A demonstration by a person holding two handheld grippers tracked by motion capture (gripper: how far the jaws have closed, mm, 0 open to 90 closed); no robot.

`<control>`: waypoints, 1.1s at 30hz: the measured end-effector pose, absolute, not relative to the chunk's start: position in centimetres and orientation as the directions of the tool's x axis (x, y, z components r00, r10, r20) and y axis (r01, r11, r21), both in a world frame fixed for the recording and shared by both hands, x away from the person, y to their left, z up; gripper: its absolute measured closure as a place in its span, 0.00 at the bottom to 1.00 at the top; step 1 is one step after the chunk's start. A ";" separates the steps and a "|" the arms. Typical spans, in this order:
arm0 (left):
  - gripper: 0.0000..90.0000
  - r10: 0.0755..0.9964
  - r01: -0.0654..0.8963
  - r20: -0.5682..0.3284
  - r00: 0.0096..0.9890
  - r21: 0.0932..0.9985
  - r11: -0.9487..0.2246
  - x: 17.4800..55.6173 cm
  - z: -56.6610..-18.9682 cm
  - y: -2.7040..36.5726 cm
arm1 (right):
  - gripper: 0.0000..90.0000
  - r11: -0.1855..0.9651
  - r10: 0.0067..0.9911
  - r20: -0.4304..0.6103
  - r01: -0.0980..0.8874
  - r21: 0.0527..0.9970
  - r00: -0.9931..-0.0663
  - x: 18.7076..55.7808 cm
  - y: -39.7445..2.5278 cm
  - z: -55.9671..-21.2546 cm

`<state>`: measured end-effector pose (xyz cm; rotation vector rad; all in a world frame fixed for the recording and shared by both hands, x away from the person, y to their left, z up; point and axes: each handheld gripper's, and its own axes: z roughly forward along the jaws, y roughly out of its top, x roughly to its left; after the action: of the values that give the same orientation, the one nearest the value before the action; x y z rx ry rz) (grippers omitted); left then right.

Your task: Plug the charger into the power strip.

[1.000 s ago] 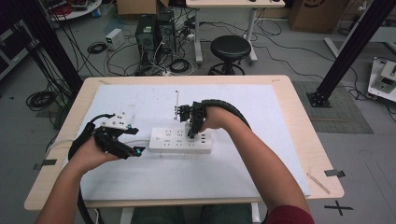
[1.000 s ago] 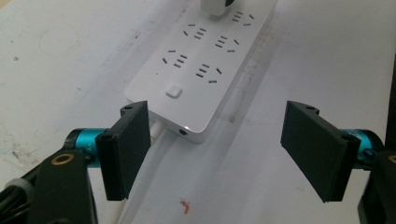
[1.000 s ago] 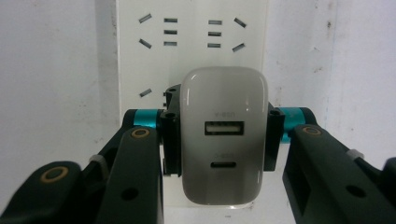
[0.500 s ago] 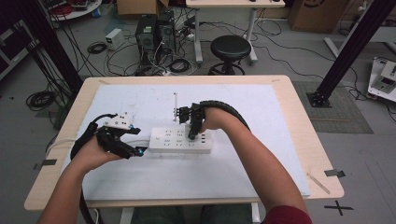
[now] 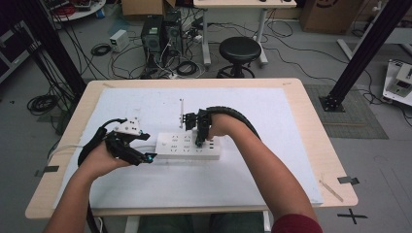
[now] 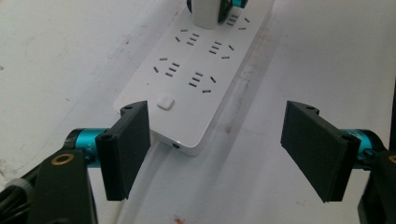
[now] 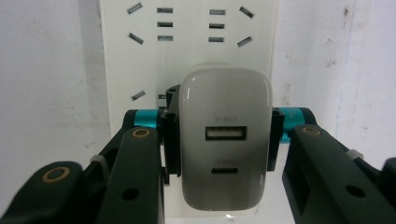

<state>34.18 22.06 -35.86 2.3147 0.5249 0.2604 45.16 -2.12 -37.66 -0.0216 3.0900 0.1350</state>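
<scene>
A white power strip lies lengthwise on the white mat in the middle of the table. My right gripper points down at the strip's right half. It is shut on a white USB charger, which the right gripper holds by its sides against the strip's sockets. My left gripper stands open at the strip's left end. In the left gripper view, the left gripper frames the end with the switch, and the charger stands at the far end of the power strip.
A thin white rod stands upright just left of my right hand. The wooden table borders the mat on all sides. Behind it on the floor are a black stool, computer cases and loose cables.
</scene>
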 end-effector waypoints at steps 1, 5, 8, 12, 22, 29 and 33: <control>0.27 0.444 0.298 0.024 0.896 0.708 -0.640 34.1 -35.9 22.0 | 0.71 0.996 -0.012 -0.049 -0.016 0.087 -0.999 45.2 -2.1 -37.7; 0.27 0.444 0.302 0.021 0.896 0.705 -0.642 34.1 -35.9 22.1 | 0.70 0.997 -0.006 -0.034 -0.009 0.081 -0.999 45.5 -2.0 -37.6; 0.27 0.446 0.303 0.024 0.895 0.702 -0.644 34.2 -35.7 22.2 | 0.68 0.996 0.016 -0.018 0.015 0.088 -1.000 45.5 -2.2 -37.5; 0.27 0.454 0.308 0.022 0.891 0.705 -0.639 34.2 -35.4 22.3 | 0.56 0.988 0.045 -0.029 0.040 0.151 -0.999 45.1 -2.8 -36.0; 0.27 0.443 0.280 0.054 0.895 0.705 -0.652 34.4 -34.1 22.4 | 0.34 0.904 0.146 -0.023 0.124 0.410 -0.989 42.5 -6.6 -32.5; 0.27 0.429 0.256 0.067 0.901 0.717 -0.649 34.5 -33.6 22.5 | 0.25 0.816 0.218 -0.015 0.173 0.552 -0.976 40.7 -9.8 -31.8; 0.27 0.430 0.247 0.069 0.900 0.732 -0.634 34.7 -33.6 22.9 | 0.24 0.757 0.259 0.006 0.207 0.620 -0.966 39.6 -12.2 -32.0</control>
<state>34.68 22.89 -33.64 2.2844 0.4812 0.3041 39.64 -12.24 -32.03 0.3812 2.8689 0.9982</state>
